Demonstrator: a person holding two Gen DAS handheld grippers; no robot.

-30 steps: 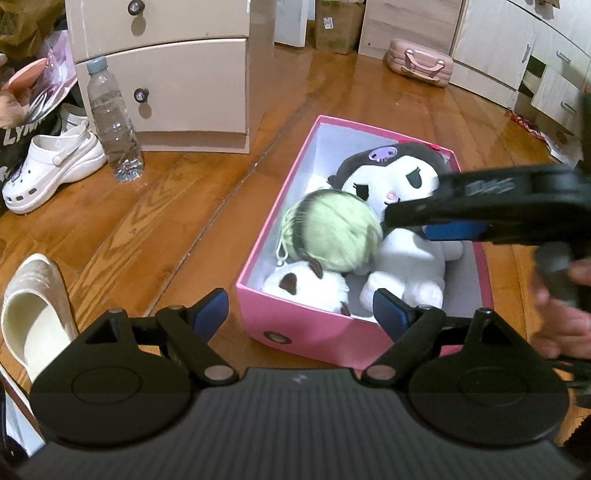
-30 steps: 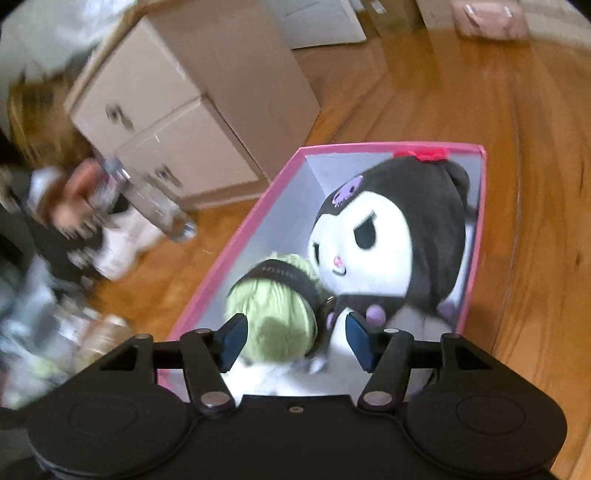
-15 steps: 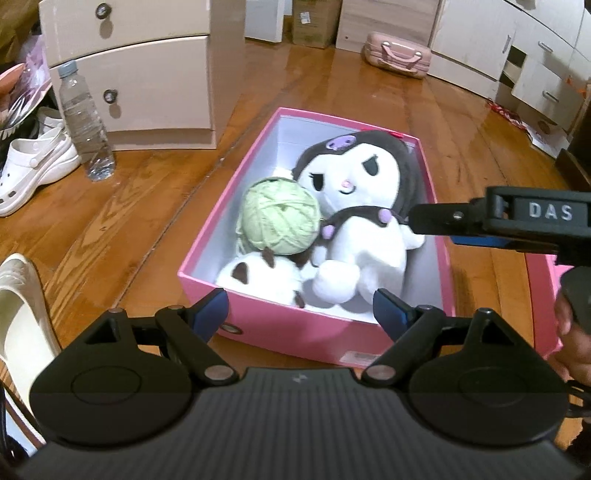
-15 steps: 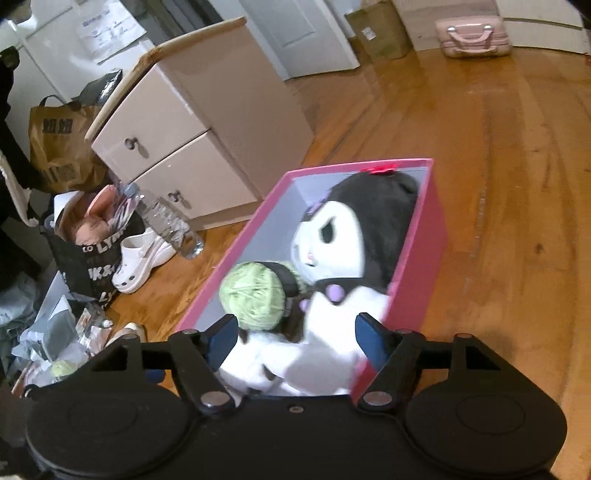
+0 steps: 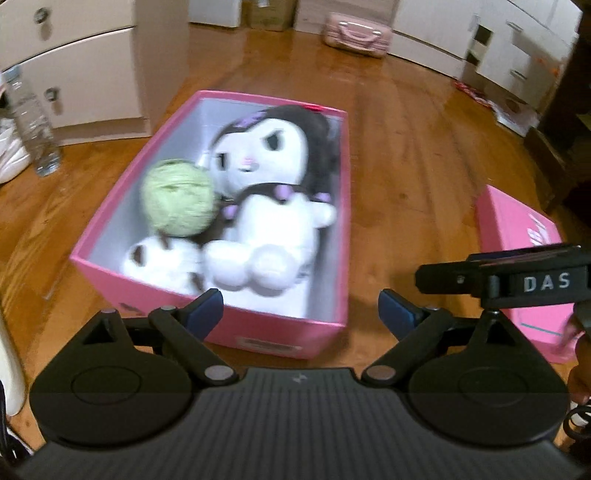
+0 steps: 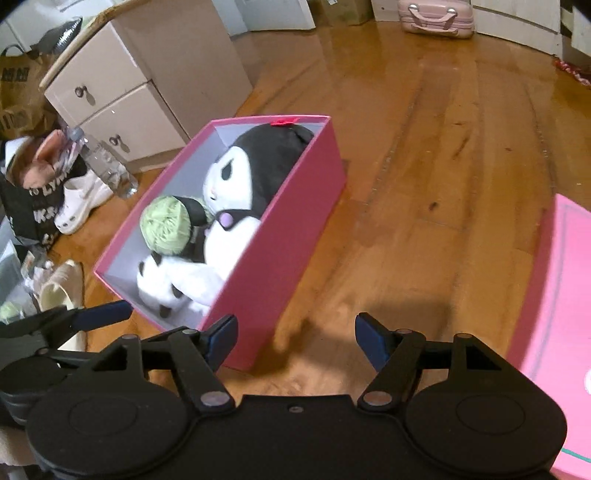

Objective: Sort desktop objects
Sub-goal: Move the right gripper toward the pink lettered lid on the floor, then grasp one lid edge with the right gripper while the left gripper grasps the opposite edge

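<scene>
A pink box (image 5: 258, 332) (image 6: 288, 236) stands open on the wooden floor. Inside lie a black-and-white plush doll (image 5: 273, 184) (image 6: 251, 173), a green yarn ball (image 5: 177, 195) (image 6: 164, 225) and a small white plush (image 5: 162, 266) (image 6: 159, 280). Its pink lid (image 5: 517, 229) (image 6: 554, 302) lies to the right. My left gripper (image 5: 301, 314) hangs open and empty over the box's near end. My right gripper (image 6: 295, 338) is open and empty, above the floor between box and lid; its side shows at the right of the left wrist view (image 5: 502, 280).
A beige drawer cabinet (image 5: 92, 66) (image 6: 147, 85) stands behind the box to the left, with a clear plastic bottle (image 5: 33, 125) (image 6: 107, 166), white shoes (image 6: 81, 203) and a black bag (image 6: 29, 206) beside it. A pink small suitcase (image 5: 354, 33) (image 6: 436, 16) sits far back.
Both grippers have pulled back from the box. The right one swung out to the right of it, off the toys, bringing the lid into view. The toys stay in the box.
</scene>
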